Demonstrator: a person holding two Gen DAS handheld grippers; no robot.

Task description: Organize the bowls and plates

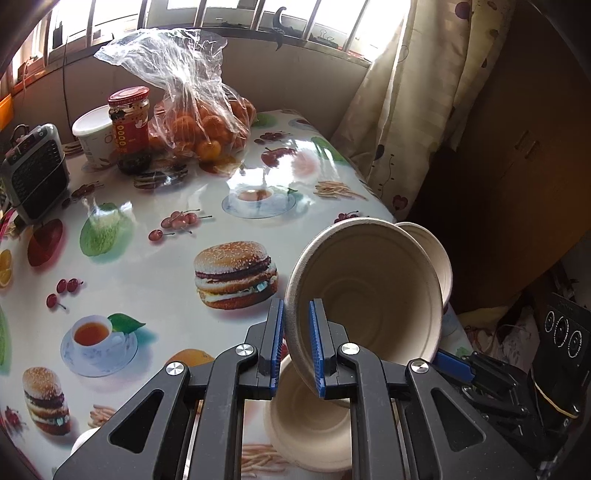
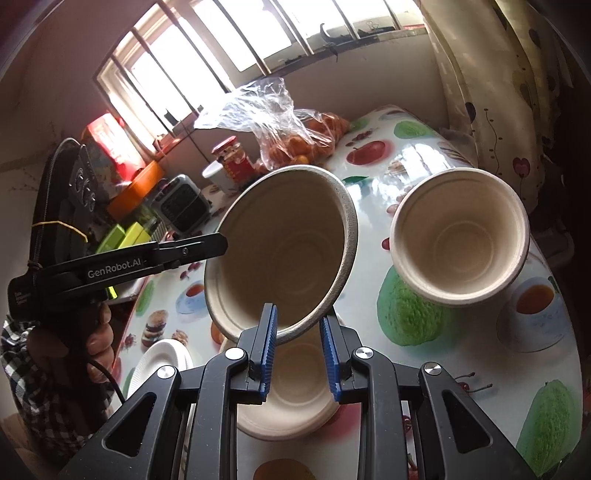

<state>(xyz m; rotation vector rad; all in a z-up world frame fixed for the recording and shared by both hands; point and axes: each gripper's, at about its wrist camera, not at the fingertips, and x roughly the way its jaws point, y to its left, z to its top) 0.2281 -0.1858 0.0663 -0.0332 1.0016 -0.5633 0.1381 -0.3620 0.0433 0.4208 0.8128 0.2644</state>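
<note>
Left gripper (image 1: pixel 297 345): matte black linkage arms, round silver pivot screws, ribbed blue pads on the jaws. Right gripper (image 2: pixel 299 350): same build. Left unit's side reads "GenRobot.AI" in white; yellow rubber band (image 2: pixel 61 226), black cable. Hand (image 2: pixel 96 338): bare skin, black-and-white checked sleeve (image 2: pixel 22 365).

A large beige paper-pulp bowl (image 1: pixel 364 291) hangs tilted, above a matching bowl (image 2: pixel 295 391) on the bench; a smaller beige bowl (image 2: pixel 460 236) stands upright nearby.

Daylight floods in through the barred window (image 1: pixel 229 18), blown out white in both views. Glare streaks the glossy counter (image 1: pixel 280 173). The right side falls dim and brownish. Fisheye bends the edges, corners vignetted black
</note>
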